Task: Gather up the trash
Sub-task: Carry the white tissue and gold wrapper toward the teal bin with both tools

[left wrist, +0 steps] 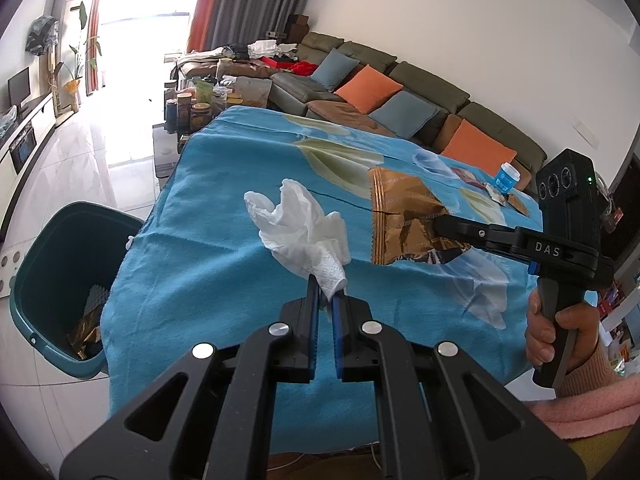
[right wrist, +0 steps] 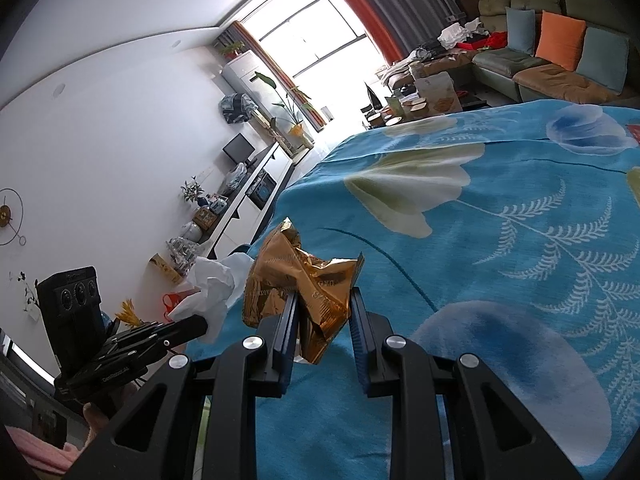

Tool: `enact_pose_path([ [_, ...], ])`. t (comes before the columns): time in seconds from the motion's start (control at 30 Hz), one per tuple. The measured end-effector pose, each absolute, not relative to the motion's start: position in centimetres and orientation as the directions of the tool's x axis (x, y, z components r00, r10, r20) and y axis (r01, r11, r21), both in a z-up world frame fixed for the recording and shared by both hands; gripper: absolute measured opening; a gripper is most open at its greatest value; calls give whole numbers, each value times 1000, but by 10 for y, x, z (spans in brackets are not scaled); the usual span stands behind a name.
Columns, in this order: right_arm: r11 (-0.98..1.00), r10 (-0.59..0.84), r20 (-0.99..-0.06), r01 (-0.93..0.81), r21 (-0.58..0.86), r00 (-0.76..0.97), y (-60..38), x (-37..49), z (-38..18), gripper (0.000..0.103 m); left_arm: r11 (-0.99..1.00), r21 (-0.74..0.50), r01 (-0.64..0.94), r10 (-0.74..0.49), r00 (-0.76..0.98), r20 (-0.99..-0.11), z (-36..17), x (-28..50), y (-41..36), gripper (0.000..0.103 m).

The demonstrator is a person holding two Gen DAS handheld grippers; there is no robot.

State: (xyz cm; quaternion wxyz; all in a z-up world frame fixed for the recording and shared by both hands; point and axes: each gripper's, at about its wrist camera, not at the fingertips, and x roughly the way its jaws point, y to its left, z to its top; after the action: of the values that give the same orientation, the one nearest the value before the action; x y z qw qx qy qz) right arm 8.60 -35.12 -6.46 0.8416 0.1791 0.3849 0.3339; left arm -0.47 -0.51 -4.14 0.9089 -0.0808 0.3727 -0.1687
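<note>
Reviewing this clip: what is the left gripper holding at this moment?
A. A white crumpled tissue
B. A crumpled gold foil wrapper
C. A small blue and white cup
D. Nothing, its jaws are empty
A. In the left wrist view the left gripper is shut on the white tissue, which sticks up above the blue tablecloth; the gold wrapper sits in the right gripper instead.

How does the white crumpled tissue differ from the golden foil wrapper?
The white crumpled tissue is soft, matte paper; the golden foil wrapper is shiny, creased and printed. The left tool pinches the tissue's tip; the right tool grips the wrapper wider. Both are held above the blue cloth.
</note>
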Motion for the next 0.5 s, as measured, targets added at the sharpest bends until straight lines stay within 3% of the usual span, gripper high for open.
enact_pose_path([
  [0.5,702,711,-528,-443,557,464,-341,87,-62,23,937,-269,221,-346,679,-648,-40,-9,3,6],
])
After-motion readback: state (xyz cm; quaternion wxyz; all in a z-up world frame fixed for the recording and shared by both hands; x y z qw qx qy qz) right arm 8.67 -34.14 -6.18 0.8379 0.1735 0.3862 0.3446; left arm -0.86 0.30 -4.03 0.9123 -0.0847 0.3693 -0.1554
